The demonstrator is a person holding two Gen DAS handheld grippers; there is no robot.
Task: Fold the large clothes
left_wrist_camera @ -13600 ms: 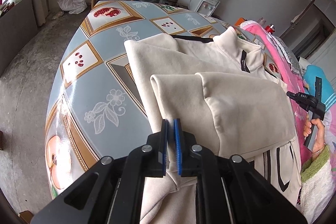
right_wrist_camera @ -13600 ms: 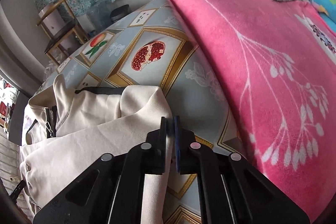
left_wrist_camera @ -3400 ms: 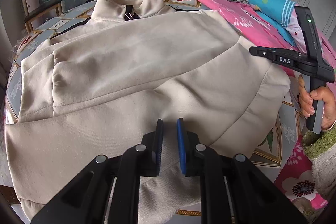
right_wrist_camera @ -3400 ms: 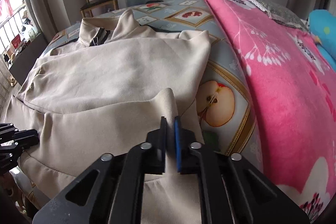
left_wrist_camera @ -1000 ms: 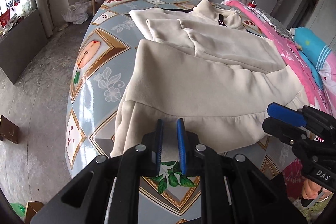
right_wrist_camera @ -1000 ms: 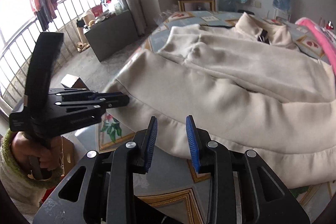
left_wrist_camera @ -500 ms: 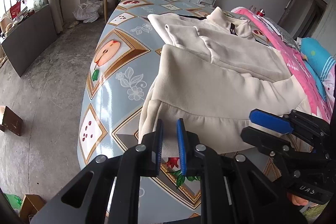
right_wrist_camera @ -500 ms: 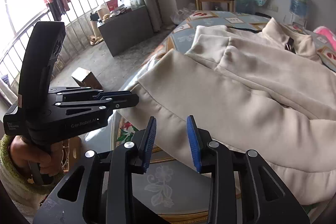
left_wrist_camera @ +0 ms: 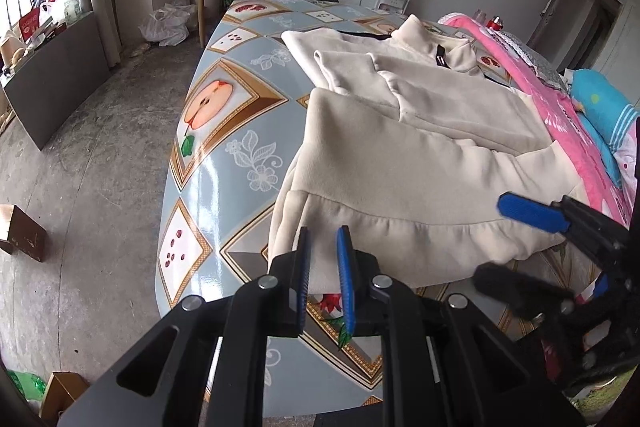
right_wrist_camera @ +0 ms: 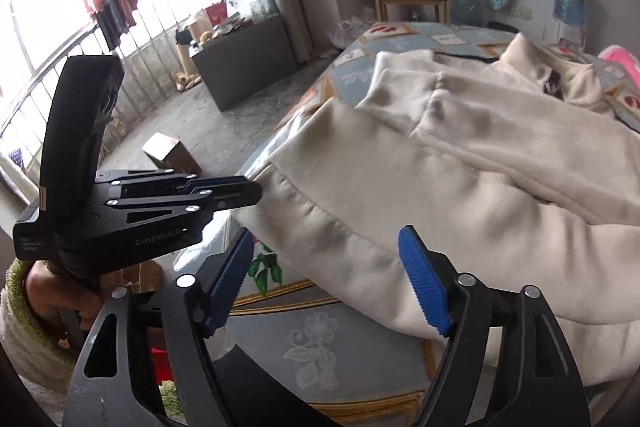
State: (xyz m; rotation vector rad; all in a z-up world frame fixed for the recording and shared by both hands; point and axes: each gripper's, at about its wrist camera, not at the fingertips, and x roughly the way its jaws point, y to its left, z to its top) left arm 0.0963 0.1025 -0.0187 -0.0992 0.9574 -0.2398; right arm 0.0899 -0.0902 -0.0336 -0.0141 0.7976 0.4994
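left gripper (left_wrist_camera: pixel 323 267) jaws slightly apart at jacket (left_wrist_camera: pixel 420 163) hem | right gripper (right_wrist_camera: pixel 332 287) jaws wide, over hem

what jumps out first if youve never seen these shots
A big cream fleece jacket lies partly folded on a table covered in a glossy blue fruit-print tablecloth, its hem at the near edge. The left claw sits at the hem's left corner, nearly shut, while the right claw gapes wide before the hem. A pink floral blanket lies alongside.

Jacket (left_wrist_camera: pixel 420 155) on table (left_wrist_camera: pixel 224 131) (fruit-patterned cloth)
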